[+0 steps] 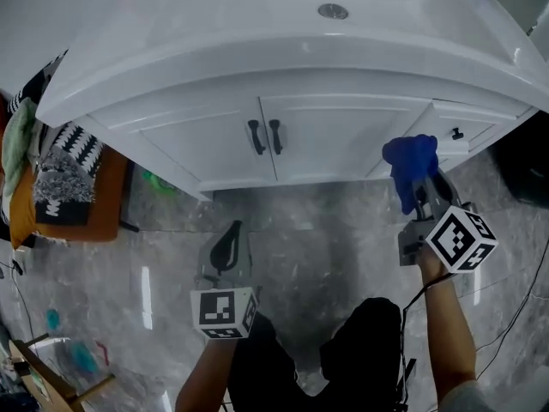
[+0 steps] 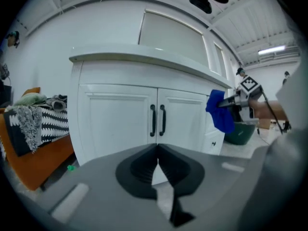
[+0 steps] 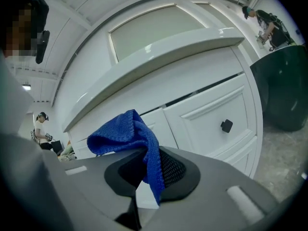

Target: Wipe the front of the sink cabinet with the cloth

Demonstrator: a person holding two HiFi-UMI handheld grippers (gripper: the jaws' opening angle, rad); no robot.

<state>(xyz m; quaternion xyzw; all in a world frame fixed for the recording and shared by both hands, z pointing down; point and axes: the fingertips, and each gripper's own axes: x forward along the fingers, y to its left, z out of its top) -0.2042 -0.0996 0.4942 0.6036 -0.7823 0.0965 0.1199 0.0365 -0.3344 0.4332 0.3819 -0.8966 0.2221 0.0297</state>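
Observation:
The white sink cabinet (image 1: 283, 131) has two doors with black handles (image 1: 264, 136) and a drawer front with a small black knob (image 1: 457, 134) on the right. My right gripper (image 1: 415, 189) is shut on a blue cloth (image 1: 410, 163), held just in front of the cabinet's right side near the drawer. The cloth (image 3: 137, 143) bunches up over the jaws in the right gripper view. My left gripper (image 1: 226, 249) hangs lower, back from the doors, shut and empty. From the left gripper view, the cloth (image 2: 220, 111) shows at the right, beside the cabinet (image 2: 120, 119).
A glossy grey marble floor (image 1: 317, 230) lies before the cabinet. An orange seat with patterned fabric (image 1: 60, 178) stands at the left. A dark green bin (image 3: 281, 90) sits right of the cabinet. The countertop edge (image 1: 257, 58) overhangs the doors.

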